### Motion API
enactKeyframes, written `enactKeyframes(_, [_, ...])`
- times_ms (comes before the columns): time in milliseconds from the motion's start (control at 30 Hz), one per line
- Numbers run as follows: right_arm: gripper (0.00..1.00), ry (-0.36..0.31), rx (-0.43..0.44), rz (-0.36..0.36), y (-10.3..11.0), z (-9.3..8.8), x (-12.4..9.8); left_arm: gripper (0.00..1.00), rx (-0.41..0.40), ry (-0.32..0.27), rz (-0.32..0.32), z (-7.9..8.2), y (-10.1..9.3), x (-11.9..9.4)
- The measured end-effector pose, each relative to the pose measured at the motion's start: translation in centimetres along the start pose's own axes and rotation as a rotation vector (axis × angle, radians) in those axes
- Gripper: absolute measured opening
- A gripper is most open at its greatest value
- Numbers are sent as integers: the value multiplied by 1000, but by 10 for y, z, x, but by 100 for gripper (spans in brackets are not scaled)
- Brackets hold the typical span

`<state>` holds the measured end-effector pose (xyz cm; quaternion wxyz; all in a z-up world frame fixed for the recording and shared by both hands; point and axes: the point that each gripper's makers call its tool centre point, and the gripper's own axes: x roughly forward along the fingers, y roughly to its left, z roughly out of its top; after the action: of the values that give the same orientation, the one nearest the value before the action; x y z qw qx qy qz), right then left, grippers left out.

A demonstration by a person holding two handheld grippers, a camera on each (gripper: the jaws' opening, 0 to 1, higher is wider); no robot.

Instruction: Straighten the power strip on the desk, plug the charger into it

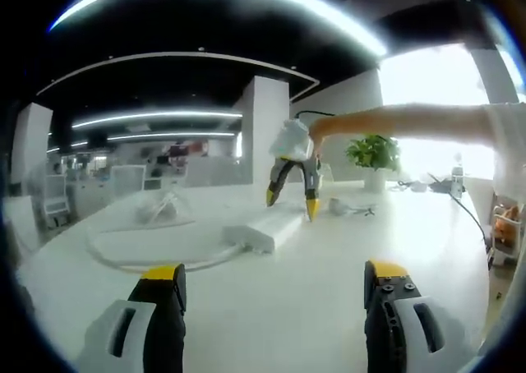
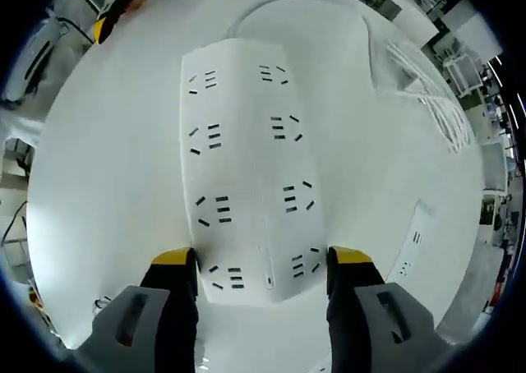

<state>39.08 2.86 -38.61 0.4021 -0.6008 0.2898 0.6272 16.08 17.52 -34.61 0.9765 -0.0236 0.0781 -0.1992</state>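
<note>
the power strip [image 2: 251, 176] lies flat on the white desk [image 2: 107, 184], and in my right gripper view the near end of it sits between my right gripper's [image 2: 261, 262] yellow-tipped jaws, which are spread to either side of its width; i can't tell whether the tips touch its edges. past that, rows of sockets run away along its top face. farther off, a second, smaller white strip [image 2: 413, 241] lies well apart on the desk. in my left gripper view, my left gripper [image 1: 275, 278] hangs low over bare desk with its jaws wide apart, holding nothing. beyond it the power strip [image 1: 267, 225] rests mid-desk, its white cable [image 1: 148, 258] looping leftward, the right gripper [image 1: 290, 198] standing over its far end. a potted plant [image 1: 374, 155] stands farthest back.
</note>
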Motion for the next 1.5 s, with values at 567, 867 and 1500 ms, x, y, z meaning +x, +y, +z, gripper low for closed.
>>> enactKeyframes(567, [60,12,106,-23,5,-4,-2,92,-4,-2,7,0,3,-1])
enactKeyframes(867, [60,42,165,-20,10,-3,-3,92,2,-4,-2,2,-4,0])
enactKeyframes(1500, [59,-1,293,-52,38,0,-6,92,9,-15,-18,7,-12,-4])
